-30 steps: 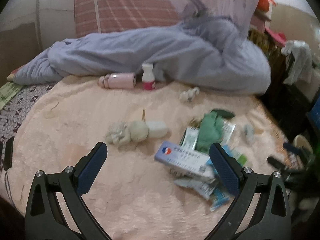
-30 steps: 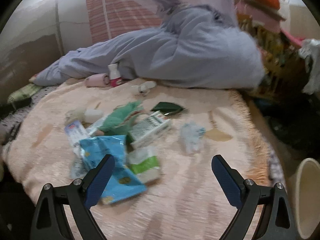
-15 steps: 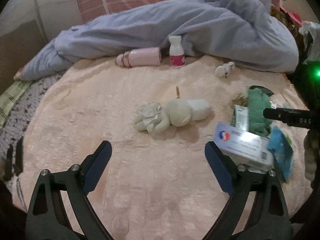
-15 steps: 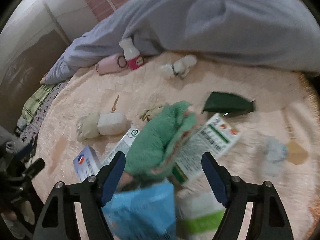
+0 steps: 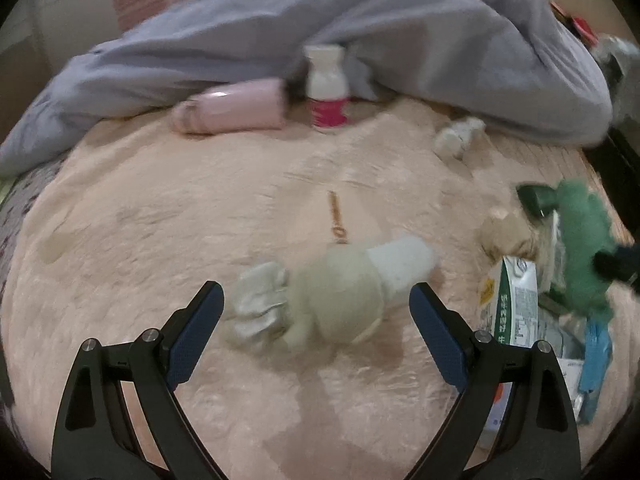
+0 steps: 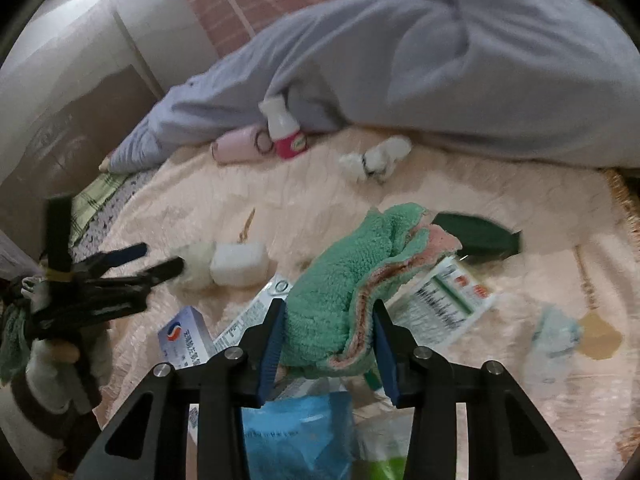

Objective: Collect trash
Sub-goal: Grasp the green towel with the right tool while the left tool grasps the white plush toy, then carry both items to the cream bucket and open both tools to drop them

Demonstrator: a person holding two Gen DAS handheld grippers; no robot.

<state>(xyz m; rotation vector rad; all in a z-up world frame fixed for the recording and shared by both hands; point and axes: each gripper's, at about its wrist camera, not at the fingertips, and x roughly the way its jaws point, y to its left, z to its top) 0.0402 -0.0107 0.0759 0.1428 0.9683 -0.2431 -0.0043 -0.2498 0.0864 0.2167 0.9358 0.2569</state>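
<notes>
Two bottles (image 5: pixel 276 100) beside rumpled grey blanket (image 5: pixel 360 32)

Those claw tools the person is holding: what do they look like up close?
Both look alike. The left gripper and right gripper are matte black, angular frames with cut-out openings and silver bolt heads at the joints. The jaws are lined with textured dark blue pads. In the right wrist view, the hand on the left gripper seems to wear a pale glove.
</notes>
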